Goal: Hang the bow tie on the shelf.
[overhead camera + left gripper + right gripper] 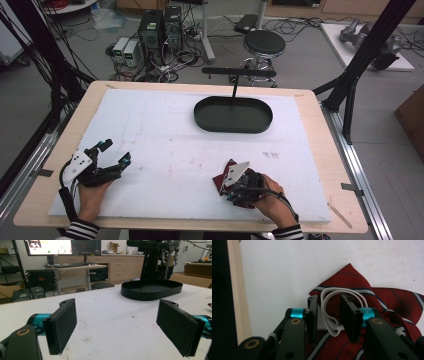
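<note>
The right gripper (329, 315) is held low over a red striped tie (387, 302), its narrowly parted jaws flanking the tie's white elastic loop (337, 293) without visibly pressing it.

**Counter surface and what lies on it**

Counter (320, 165): light wood top, mostly covered by a white foam sheet (165, 145) with faint scuffs and brownish specks. Black oval tray (233, 115) sits on the sheet at the far side, right of centre. Dark red striped cloth (362, 293), crumpled, lies on the sheet near the right front edge; a white elastic loop (337, 296) rests on it.
</note>
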A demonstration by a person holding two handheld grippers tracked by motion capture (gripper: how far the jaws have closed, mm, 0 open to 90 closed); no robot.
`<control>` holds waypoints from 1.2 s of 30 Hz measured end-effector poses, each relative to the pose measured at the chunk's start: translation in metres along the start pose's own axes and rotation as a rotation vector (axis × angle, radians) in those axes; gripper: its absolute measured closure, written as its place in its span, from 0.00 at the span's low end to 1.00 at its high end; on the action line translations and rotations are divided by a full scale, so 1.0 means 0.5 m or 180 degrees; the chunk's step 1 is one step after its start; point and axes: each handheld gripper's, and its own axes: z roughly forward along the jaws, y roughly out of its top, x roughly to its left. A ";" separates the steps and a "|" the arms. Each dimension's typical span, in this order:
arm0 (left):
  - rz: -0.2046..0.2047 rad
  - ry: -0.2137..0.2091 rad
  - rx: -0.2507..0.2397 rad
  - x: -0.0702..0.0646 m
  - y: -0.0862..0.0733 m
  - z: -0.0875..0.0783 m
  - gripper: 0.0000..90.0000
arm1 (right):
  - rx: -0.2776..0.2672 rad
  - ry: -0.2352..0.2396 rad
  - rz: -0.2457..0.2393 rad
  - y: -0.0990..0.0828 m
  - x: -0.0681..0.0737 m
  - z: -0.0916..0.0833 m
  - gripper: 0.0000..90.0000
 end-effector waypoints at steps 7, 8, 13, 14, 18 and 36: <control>-0.0001 0.0000 0.0001 0.000 0.000 0.000 0.19 | 0.0106 -0.0021 -0.0060 0.002 0.001 0.006 0.81; -0.0002 0.0000 0.0001 0.000 0.000 0.000 0.19 | 0.0117 0.0018 -0.0069 0.002 0.001 0.006 0.84; -0.0004 -0.0001 -0.0002 0.000 0.000 0.000 0.19 | 0.0158 0.0065 -0.0081 0.005 0.000 0.007 0.88; -0.0001 0.0000 0.0001 0.000 0.000 0.000 0.19 | 0.0158 0.0065 -0.0089 0.006 -0.001 0.007 0.88; -0.0004 -0.0001 -0.0004 0.000 0.000 0.000 0.19 | 0.0164 0.0108 -0.0074 0.006 -0.002 0.007 0.88; 0.0002 0.0003 -0.0001 0.000 0.000 -0.001 0.19 | -0.0092 0.0170 0.0191 0.006 -0.013 -0.013 0.98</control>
